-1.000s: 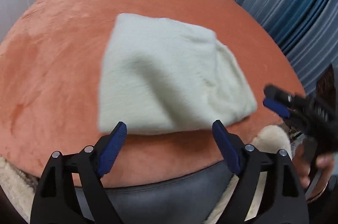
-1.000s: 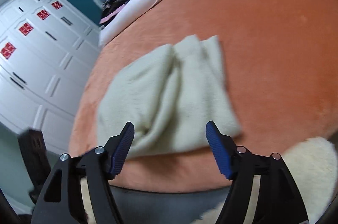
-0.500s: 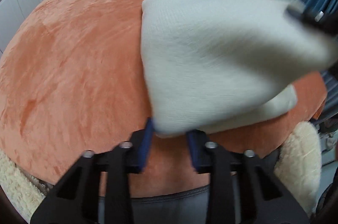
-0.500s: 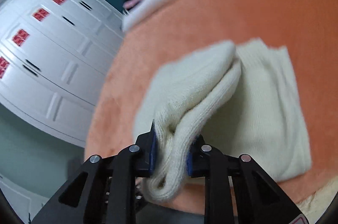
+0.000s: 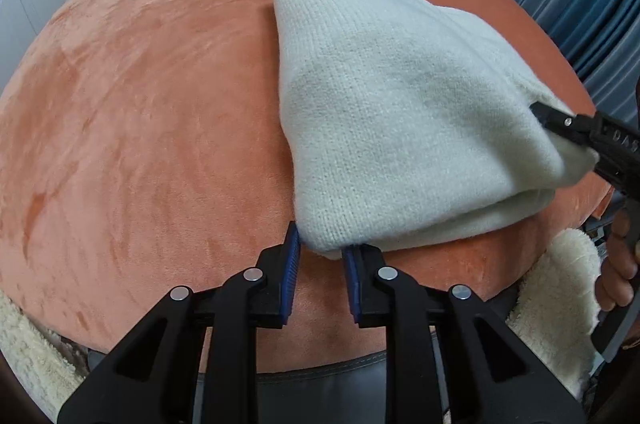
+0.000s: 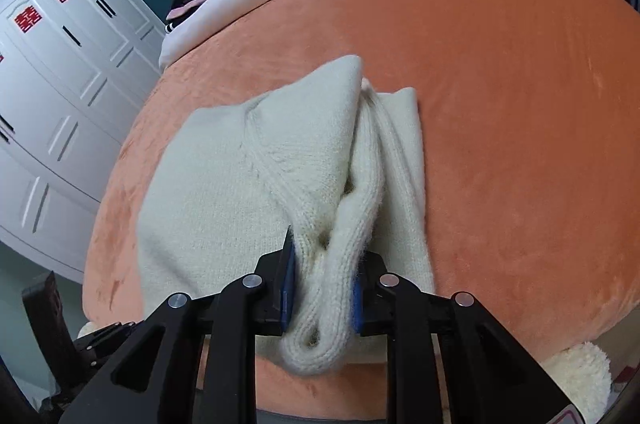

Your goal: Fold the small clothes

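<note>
Left hand-held gripper (image 5: 319, 256) pinching cream knit (image 5: 400, 111) corner | right hand-held gripper (image 6: 322, 288) pinching bunched layers near bed (image 6: 520, 103) front edge | risk: thick bunch slips out, fold skews

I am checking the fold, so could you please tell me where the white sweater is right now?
The sweater lies on the orange blanket, right of centre in the left wrist view, its near corner in the left gripper and its right edge in the right gripper.
</note>
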The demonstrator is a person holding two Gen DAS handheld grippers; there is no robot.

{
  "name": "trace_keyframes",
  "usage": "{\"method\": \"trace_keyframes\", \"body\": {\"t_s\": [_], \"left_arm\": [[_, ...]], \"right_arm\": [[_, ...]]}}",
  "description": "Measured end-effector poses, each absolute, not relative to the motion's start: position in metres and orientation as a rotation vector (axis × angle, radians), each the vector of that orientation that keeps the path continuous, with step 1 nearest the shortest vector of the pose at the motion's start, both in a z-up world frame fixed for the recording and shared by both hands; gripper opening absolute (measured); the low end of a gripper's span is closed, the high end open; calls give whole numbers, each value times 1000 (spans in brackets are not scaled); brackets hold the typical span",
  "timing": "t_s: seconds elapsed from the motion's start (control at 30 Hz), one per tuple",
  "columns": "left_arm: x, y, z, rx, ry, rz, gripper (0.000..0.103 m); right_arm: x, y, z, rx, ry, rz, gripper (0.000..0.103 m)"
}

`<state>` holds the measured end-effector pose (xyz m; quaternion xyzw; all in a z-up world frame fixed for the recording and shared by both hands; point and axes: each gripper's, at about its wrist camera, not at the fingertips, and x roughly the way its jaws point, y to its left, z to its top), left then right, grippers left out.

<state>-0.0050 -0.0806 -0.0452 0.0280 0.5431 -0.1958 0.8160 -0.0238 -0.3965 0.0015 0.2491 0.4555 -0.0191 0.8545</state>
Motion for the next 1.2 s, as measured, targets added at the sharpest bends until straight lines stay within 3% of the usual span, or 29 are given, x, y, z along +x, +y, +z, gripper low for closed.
{"method": "trace_keyframes", "body": {"t_s": [0.1,0.13,0.23,0.27,0.3,0.33,0.37,0.5,0.57,0.67,0.7,0.83,0.93,1.03,1.13,1.2], "left_arm": [[-8,-77,-37,47,1139,-428,23],[-11,-75,-34,54,1127,-426,27],[-14,-71,-33,77,1108,-400,40],[-13,-71,-35,75,1114,-393,40],[-11,-70,-37,75,1125,-384,40],[-9,-70,-39,73,1134,-374,40],[-8,-69,-37,67,1135,-376,40],[-5,-64,-36,68,1133,-373,42],[-5,-68,-40,76,1140,-375,42],[-6,-76,-48,91,1172,-385,42],[-7,-76,-47,97,1179,-384,42],[-17,-60,-15,69,1130,-418,42],[-16,-48,19,10,1047,-411,54],[6,-60,45,-22,972,-426,54],[37,-89,47,-7,948,-427,54],[57,-112,25,40,1006,-402,54]], "right_arm": [[-18,-400,-8,547,1025,-43,33],[-19,-405,-3,579,1006,-36,36],[-13,-406,-5,652,974,1,57],[-9,-406,-16,667,993,10,55],[-1,-405,-25,675,1027,0,45],[-2,-405,-28,672,1032,-7,24],[-3,-403,-19,660,1005,-11,22],[-38,-400,46,664,747,94,20],[-43,-401,38,592,778,28,21],[-33,-408,-43,530,1026,-66,23],[-36,-410,-49,567,1008,-60,23],[-43,-414,-8,545,951,-100,32],[-46,-411,32,445,877,-177,36],[-32,-405,63,461,803,-81,16],[-10,-390,65,402,802,-23,15],[13,-388,32,344,914,-35,15]]}}
